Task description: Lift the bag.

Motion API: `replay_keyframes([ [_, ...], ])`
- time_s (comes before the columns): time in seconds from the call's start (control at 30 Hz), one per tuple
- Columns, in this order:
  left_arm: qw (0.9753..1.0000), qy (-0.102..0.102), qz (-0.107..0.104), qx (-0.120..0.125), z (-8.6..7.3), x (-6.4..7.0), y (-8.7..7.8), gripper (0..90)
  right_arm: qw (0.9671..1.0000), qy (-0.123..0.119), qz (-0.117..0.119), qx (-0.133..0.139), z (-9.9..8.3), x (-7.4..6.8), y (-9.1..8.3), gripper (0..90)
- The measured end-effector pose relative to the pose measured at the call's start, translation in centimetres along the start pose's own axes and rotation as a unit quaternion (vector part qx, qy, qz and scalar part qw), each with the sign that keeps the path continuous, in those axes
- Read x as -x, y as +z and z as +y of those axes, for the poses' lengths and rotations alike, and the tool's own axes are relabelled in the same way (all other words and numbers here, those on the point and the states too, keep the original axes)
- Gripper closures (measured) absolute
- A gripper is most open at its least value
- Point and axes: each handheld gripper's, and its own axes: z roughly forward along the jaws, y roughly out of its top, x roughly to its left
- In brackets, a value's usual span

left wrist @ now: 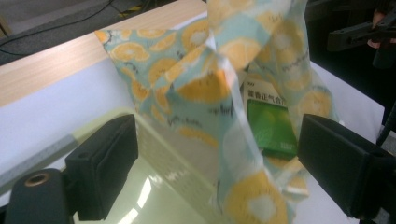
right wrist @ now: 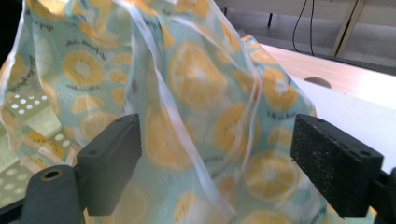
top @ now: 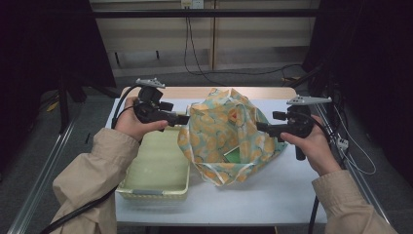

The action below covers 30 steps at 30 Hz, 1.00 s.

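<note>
- While the lemon-print bag (top: 226, 134) is standing slumped on the white table (top: 272, 195), just right of the pale green basket (top: 158, 168), both grippers are flanking it.
- The left gripper (top: 184, 119) is hovering at its left edge, jaws spread wide, empty.
- The right gripper (top: 259, 127) is facing its right side, equally wide and equally near.
- A green box (left wrist: 271, 128) is lying inside, toward the bag's near, open mouth.

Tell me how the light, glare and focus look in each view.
High view: dim and dark at the sides, with the bag the brightest thing. Left gripper view: glare on the tray floor, green box readable through the plastic. Right gripper view: the bag's orange print is soft and blurred close up.
</note>
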Motion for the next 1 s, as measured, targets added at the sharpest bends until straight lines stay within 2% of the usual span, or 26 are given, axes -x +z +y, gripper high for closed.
replay_keyframes([
  [0.1,0.9999,0.010,0.005,0.004,-0.9,-0.2,-0.6,9.7,0.9999,-0.006,-0.007,-0.003,-1.2,0.1,-0.2,15.8],
  [0.17,0.9999,0.007,0.001,0.015,-1.6,-0.3,-1.1,8.2,1.0000,-0.008,0.000,0.001,-1.9,0.0,-0.3,15.7],
  [0.23,0.9996,0.013,0.004,0.024,-2.5,-0.3,-1.6,8.0,0.9999,-0.016,-0.003,0.002,-2.6,-0.2,-0.5,15.6],
  [0.47,0.9994,0.033,0.014,0.002,-5.2,-0.1,-2.1,7.8,0.9998,-0.017,0.001,-0.011,-5.0,-0.6,-0.5,15.5],
  [0.77,0.9989,0.037,0.026,0.013,-8.5,-0.1,-3.5,8.2,0.9996,-0.020,-0.006,-0.017,-7.6,-0.5,-0.8,15.5],
  [0.83,0.9990,0.031,0.029,0.013,-9.3,-0.1,-3.8,8.2,0.9996,-0.023,-0.004,-0.017,-8.2,-0.5,-0.9,15.5],
  [0.87,0.9987,0.035,0.035,0.013,-9.7,0.0,-4.1,8.2,0.9995,-0.023,-0.007,-0.019,-8.6,-0.6,-1.0,15.5],
  [0.93,0.9989,0.030,0.033,0.016,-10.5,0.1,-4.4,8.1,0.9992,-0.029,-0.011,-0.025,-9.3,-0.6,-1.1,15.5],
  [1.0,0.9989,0.028,0.037,0.007,-11.3,0.3,-4.5,8.1,0.9989,-0.033,-0.014,-0.030,-9.9,-0.7,-1.2,15.5],
])
